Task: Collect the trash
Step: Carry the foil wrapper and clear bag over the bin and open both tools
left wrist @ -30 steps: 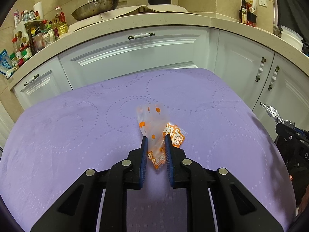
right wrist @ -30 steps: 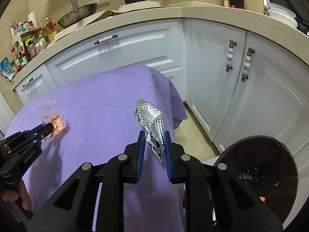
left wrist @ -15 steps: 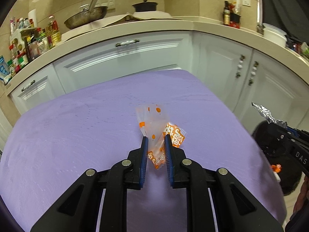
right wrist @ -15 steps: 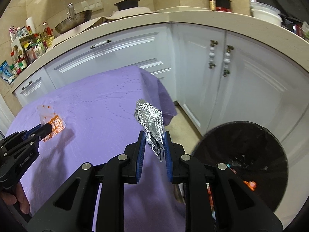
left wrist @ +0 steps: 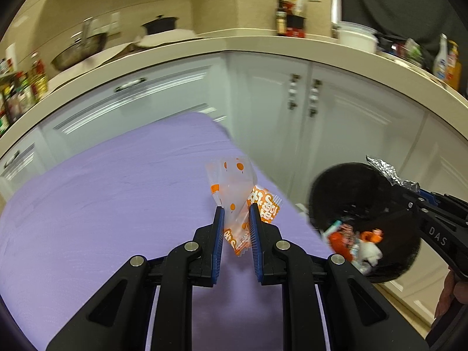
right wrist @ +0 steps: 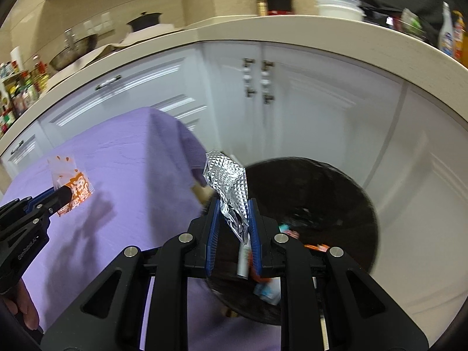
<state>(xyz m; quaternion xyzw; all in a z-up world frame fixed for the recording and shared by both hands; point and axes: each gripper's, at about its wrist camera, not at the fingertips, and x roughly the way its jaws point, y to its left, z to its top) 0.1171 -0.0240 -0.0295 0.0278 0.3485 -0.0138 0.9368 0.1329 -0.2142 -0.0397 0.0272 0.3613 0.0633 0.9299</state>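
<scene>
The table with the purple cloth (left wrist: 102, 204) shows no other rubbish on the part that I can see, and the black bin (right wrist: 316, 193) on the floor beside it already has several wrappers and small packets at its bottom, so I judge that the task is near its end. What is left is to drop the two pieces that are now held. The left gripper (left wrist: 236, 213) has its jaws narrow and closed on an orange and white snack wrapper (left wrist: 234, 193); the lower part of the wrapper sits between the blue pads and the upper part stands out above them, a little tilted. This wrapper is above the cloth, near the table edge that faces the bin, so it is not yet over the opening. The right gripper (right wrist: 233, 207) also has narrow jaws, and they pinch a crumpled piece of silver foil (right wrist: 228, 181). The foil is caught by its lower end, and the rest rises free in front of the pads. In the right view the bin opening lies just behind and under the foil, so I think this piece is almost in place for release. The left one has more way to go, past the table edge.
</scene>
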